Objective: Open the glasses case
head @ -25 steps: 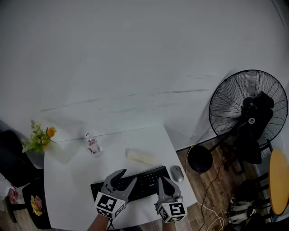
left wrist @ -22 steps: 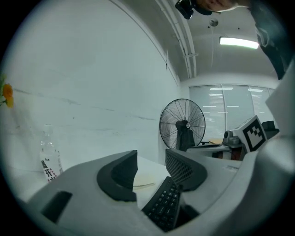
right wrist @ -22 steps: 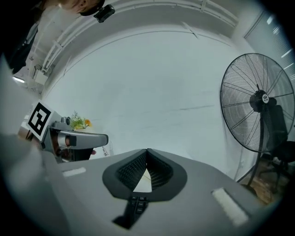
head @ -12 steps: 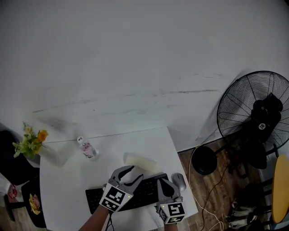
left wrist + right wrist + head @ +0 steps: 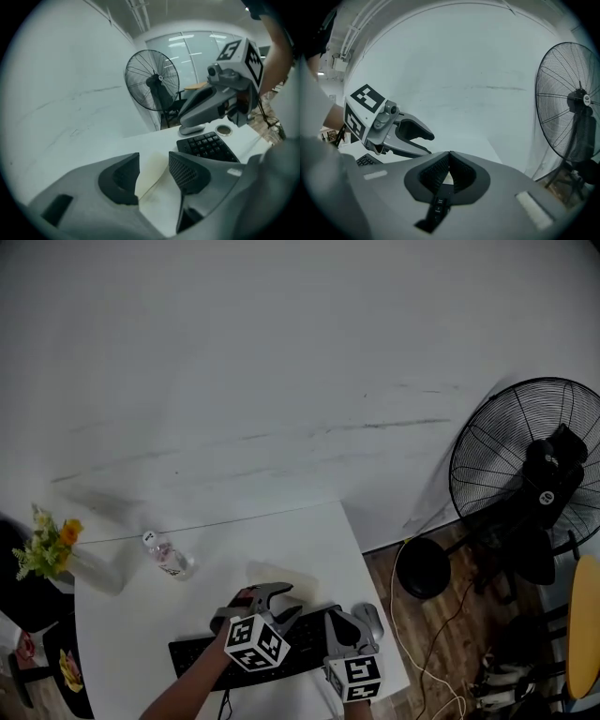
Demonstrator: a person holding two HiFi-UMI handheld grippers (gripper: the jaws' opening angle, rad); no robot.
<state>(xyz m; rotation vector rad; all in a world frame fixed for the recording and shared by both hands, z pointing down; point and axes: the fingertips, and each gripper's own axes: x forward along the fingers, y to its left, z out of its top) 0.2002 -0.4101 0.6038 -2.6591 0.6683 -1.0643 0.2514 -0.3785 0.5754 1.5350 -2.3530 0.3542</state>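
Observation:
A cream glasses case (image 5: 266,571) lies closed on the white table (image 5: 131,615), just beyond the keyboard. My left gripper (image 5: 286,600) reaches over the keyboard to it, jaws open. In the left gripper view the case (image 5: 151,178) shows in the gap between the two dark pads (image 5: 123,180), and I cannot tell whether they touch it. My right gripper (image 5: 343,618) hangs over the keyboard's right end, beside the mouse. Its jaws are shut, tips meeting with nothing between them (image 5: 449,157). From there the left gripper (image 5: 423,136) shows at the left.
A black keyboard (image 5: 305,631) runs along the table's near edge, with a grey mouse (image 5: 372,617) at its right. A small plastic bottle (image 5: 168,559) and a vase of flowers (image 5: 49,547) stand at the far left. A large black floor fan (image 5: 532,486) stands off the table's right side.
My left gripper has moved forward and to the right, over the keyboard to the case, jaws still open. The right gripper has hardly moved. The head view has shifted a little.

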